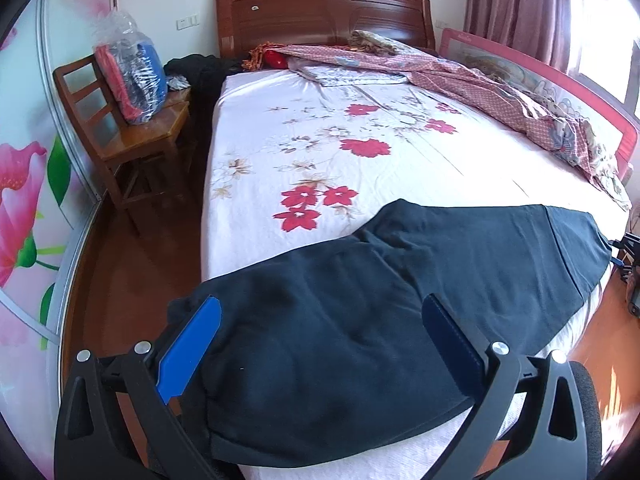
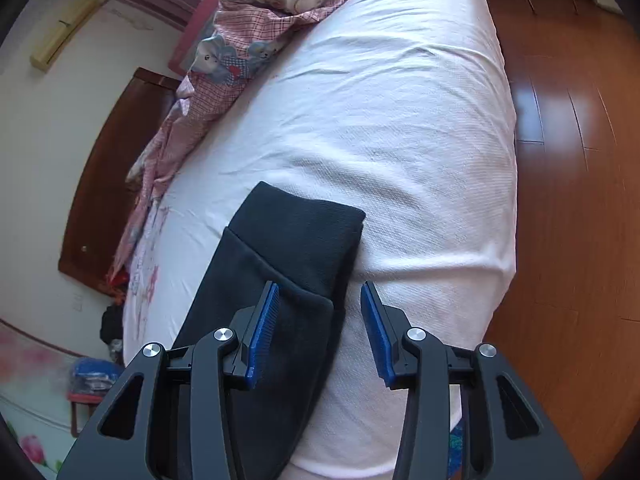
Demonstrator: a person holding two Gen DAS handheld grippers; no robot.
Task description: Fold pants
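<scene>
Dark navy pants (image 1: 360, 320) lie across the foot of the bed, waist end near me and legs running right. My left gripper (image 1: 320, 312) is open, its blue fingers (image 1: 192, 344) straddling the waist end, just above the cloth. In the right wrist view the cuff end of the pants (image 2: 296, 240) lies on the white sheet, folded over itself. My right gripper (image 2: 320, 292) is open, its left finger (image 2: 264, 328) over the cuff's edge and its right finger over bare sheet. Neither holds cloth.
The bed (image 1: 320, 128) has a floral sheet, with a crumpled pink quilt (image 1: 500, 92) along its far right side and a wooden headboard (image 1: 320, 16). A wooden chair (image 1: 120, 136) with bagged clothes stands left. Wood floor (image 2: 580, 200) surrounds the bed.
</scene>
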